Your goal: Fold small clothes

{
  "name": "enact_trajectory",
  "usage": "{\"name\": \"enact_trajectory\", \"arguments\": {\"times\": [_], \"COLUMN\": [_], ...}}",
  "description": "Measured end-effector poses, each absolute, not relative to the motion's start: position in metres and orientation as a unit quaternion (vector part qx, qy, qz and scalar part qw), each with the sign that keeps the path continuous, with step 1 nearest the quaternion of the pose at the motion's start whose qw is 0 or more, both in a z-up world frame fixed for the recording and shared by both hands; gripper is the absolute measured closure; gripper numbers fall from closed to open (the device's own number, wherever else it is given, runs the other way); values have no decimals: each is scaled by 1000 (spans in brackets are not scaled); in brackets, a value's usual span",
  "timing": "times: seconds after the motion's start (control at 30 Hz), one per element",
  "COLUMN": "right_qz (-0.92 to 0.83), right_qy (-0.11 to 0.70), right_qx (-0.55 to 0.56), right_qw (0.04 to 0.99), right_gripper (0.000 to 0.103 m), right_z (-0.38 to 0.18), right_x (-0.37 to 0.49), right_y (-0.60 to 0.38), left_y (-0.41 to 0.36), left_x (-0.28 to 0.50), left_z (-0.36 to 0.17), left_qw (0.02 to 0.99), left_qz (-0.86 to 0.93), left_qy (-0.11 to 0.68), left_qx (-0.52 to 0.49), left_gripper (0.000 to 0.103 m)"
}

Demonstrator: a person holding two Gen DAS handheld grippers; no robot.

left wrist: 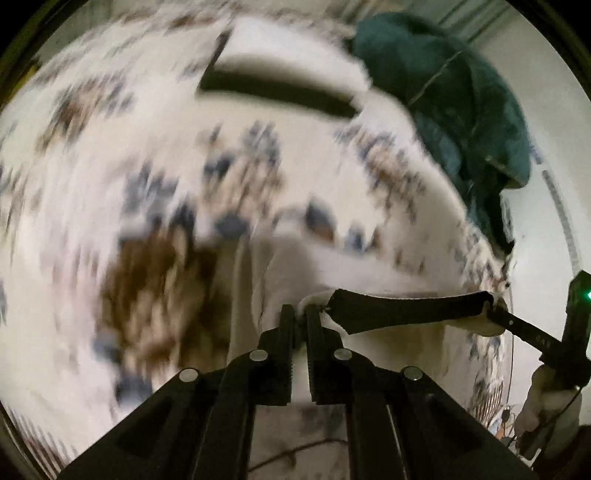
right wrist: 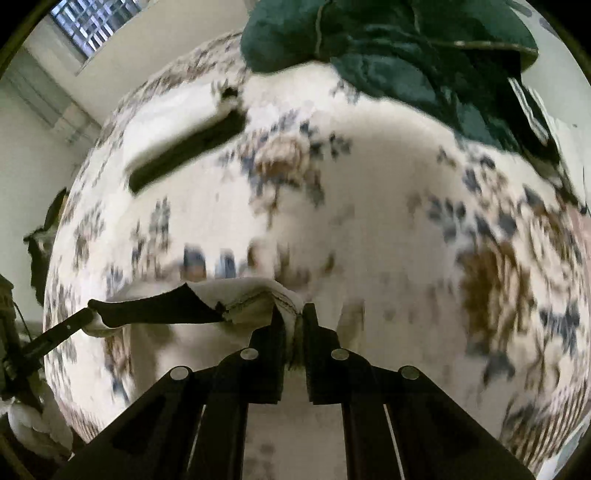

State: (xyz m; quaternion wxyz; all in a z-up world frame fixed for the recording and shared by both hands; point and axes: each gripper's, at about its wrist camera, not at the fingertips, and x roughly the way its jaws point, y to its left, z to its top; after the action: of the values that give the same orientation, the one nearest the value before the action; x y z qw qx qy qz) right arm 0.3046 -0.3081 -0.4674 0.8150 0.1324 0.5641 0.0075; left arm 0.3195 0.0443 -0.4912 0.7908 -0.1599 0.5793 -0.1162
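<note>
A small cream garment with a black waistband [left wrist: 406, 308] hangs stretched between my two grippers above a flowered bedspread [left wrist: 110, 147]. My left gripper [left wrist: 301, 317] is shut on one end of the waistband. My right gripper [right wrist: 295, 314] is shut on the other end [right wrist: 255, 295]; the black band [right wrist: 155, 308] runs left to the other gripper's fingers [right wrist: 62, 328]. In the left wrist view the right gripper's fingers [left wrist: 517, 326] show at the far right. A folded cream garment with a black band [left wrist: 280, 88] lies further back on the bed, also in the right wrist view [right wrist: 184, 147].
A dark green garment [left wrist: 461, 96] lies heaped at the bed's far right side, also in the right wrist view [right wrist: 406, 48]. White walls and a barred window [right wrist: 88, 22] stand beyond the bed. Both views are motion-blurred.
</note>
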Motion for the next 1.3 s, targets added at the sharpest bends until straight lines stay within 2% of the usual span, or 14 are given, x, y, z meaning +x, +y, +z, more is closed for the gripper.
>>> {"name": "enact_trajectory", "arguments": {"times": [0.17,0.23,0.3,0.4,0.7,0.8,0.97,1.0,1.03,1.1,1.17,1.2,1.23,1.3], "right_qz": [26,33,24,11,3,7,-28,-31,-33,-34,-34,-26,-26,-33], "right_qy": [629,664,689,688,627,634,618,611,607,591,594,595,600,612], "right_qx": [117,115,127,192,405,401,397,398,396,407,413,414,406,373], "right_qw": [768,738,713,700,665,661,679,683,689,696,690,688,688,696], "right_gripper": [92,65,53,53,53,97,94,83,52,36,39,57,93,96], "right_z": [-520,-537,-548,-548,-566,-578,-563,-559,-554,-553,-563,-569,-574,-577], "right_x": [250,240,227,213,245,259,270,273,278,288,301,308,312,319], "right_y": [-309,-314,-327,-354,-395,-387,-400,-402,-404,-407,-407,-405,-402,-397], "left_y": [64,75,86,96,67,68,74,74,73,65,55,51,50,53], "left_x": [277,263,257,266,317,324,343,350,355,368,380,384,388,395], "left_z": [-541,-544,-538,-531,-559,-559,-547,-547,-549,-554,-559,-560,-562,-568], "left_qw": [724,714,708,710,717,721,736,737,737,735,741,748,752,753], "left_qz": [-108,-100,-98,-83,-63,-56,-55,-55,-56,-66,-72,-70,-68,-61], "left_qy": [647,652,646,631,643,642,629,627,626,627,626,623,621,622], "left_qx": [-212,-235,-268,-301,-263,-252,-244,-247,-250,-248,-230,-218,-212,-207], "left_gripper": [92,77,60,49,49,49,49,49,49,49,49,49,49,50]}}
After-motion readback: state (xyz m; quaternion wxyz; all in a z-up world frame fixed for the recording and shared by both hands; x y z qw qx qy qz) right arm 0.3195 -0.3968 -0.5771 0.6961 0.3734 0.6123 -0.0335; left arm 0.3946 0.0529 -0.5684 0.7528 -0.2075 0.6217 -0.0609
